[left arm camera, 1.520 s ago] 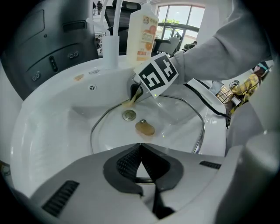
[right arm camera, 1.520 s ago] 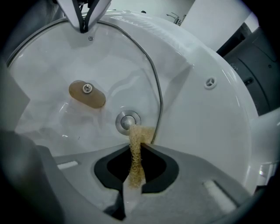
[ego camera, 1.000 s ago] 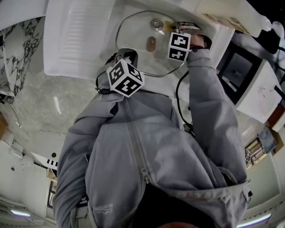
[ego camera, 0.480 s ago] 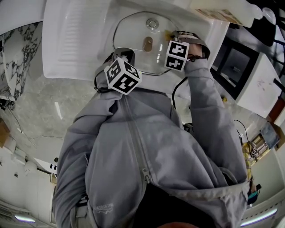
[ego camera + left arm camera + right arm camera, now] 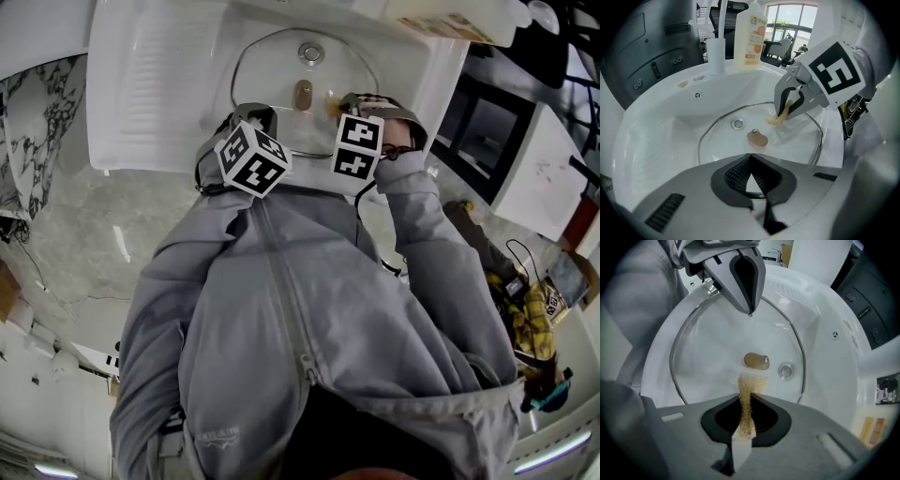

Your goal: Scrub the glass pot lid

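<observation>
Glass pot lid [image 5: 717,341] touches scrubber [image 5: 750,383] in right claw [image 5: 748,398]; bottle [image 5: 750,33] label illegible.

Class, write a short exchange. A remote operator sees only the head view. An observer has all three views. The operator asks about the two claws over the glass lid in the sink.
Operator: Is the right claw holding anything? From above I can't see between its jaws.
Observer: Yes. The right gripper view shows the right claw shut on a tan scrub pad. The pad's free end lies on the glass pot lid.
Operator: And the left claw?
Observer: The left gripper view shows the left claw shut, with its tips aimed down at the lid near the rim. I cannot tell whether they touch the glass.
</observation>
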